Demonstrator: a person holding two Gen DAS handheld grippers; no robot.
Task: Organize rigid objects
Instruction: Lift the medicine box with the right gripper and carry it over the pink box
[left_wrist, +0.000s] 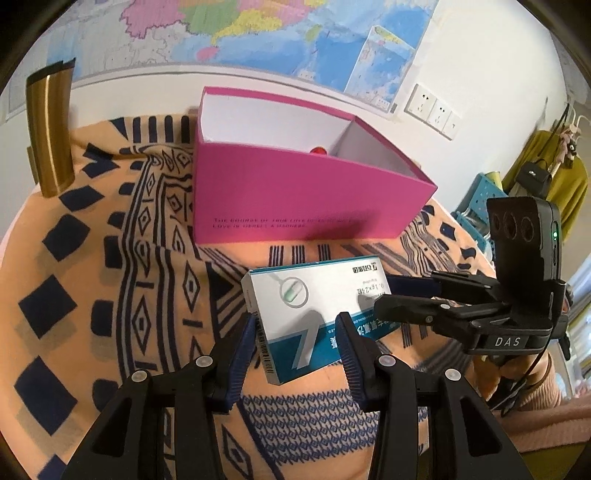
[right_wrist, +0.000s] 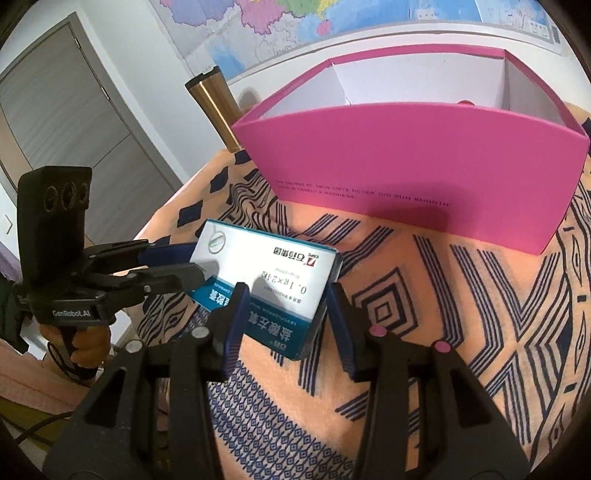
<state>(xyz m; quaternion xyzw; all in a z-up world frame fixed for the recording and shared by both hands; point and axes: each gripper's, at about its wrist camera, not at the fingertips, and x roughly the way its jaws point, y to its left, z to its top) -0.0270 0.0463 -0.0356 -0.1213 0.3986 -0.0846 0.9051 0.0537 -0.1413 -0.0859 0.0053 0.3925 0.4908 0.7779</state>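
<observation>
A white and teal medicine box lies on the patterned cloth in front of an open pink box. My left gripper is open with its fingers on either side of the medicine box's near end. My right gripper is open too, its fingers astride the other end of the medicine box. Each gripper shows in the other's view, the right one and the left one, both at the box's ends. The pink box holds a small red object.
A gold cylinder flask stands at the back left by the wall. The orange and navy patterned cloth covers the table. A map hangs on the wall. A door is to the left.
</observation>
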